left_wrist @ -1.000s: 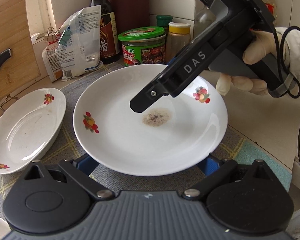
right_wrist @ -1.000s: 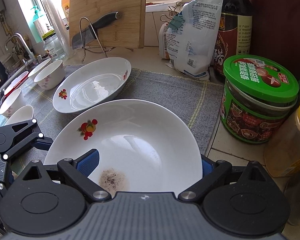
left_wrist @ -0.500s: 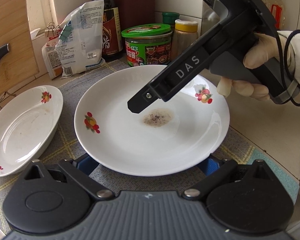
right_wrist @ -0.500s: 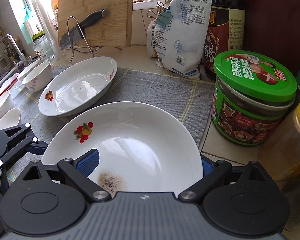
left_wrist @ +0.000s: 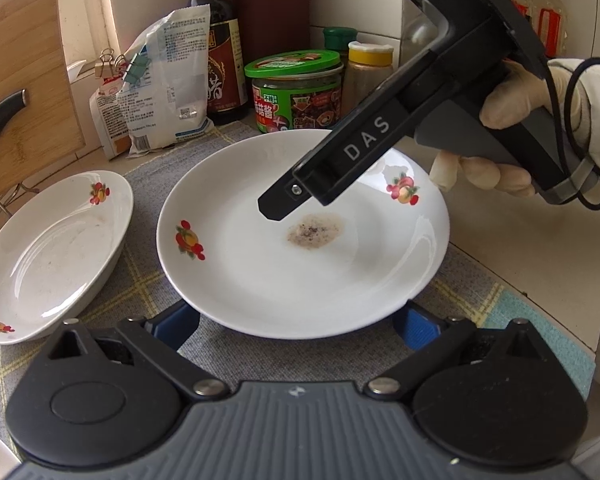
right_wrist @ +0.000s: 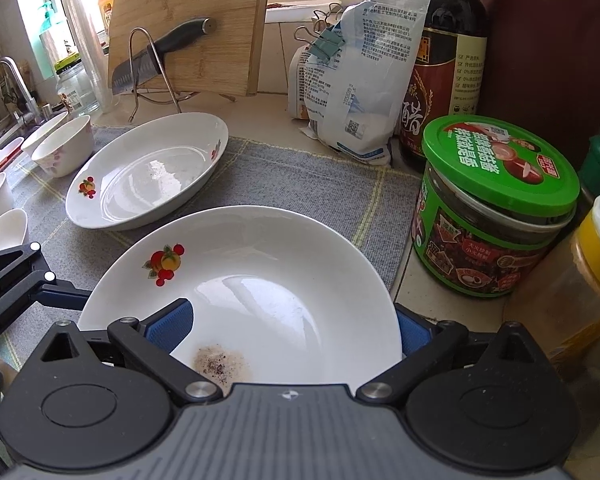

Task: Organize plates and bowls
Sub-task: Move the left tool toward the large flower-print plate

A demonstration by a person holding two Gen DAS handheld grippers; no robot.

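A round white plate (left_wrist: 268, 280) with fruit prints and a brown stain lies on the grey mat; it also shows in the right wrist view (right_wrist: 260, 280). My left gripper (left_wrist: 296, 330) is open, its blue pads on either side of the plate's near rim, under it. My right gripper (right_wrist: 288, 326) is open over the plate, one pad above its inside and one past its rim; it also shows in the left wrist view (left_wrist: 274, 210). An oval white dish (left_wrist: 48, 252) lies to the left; it also shows in the right wrist view (right_wrist: 148, 172).
Several small white bowls (right_wrist: 62, 144) stand at the far left by the sink. A green-lidded jar (right_wrist: 492, 208), a dark sauce bottle (right_wrist: 444, 60), a clipped bag (right_wrist: 360, 80) and a yellow-lidded jar (right_wrist: 580, 280) crowd the right. A cutting board with a knife (right_wrist: 160, 56) stands behind.
Both grippers have shifted slightly; the oval dish sits closer in the left wrist view. The plate stays on the mat and both grippers stay open.
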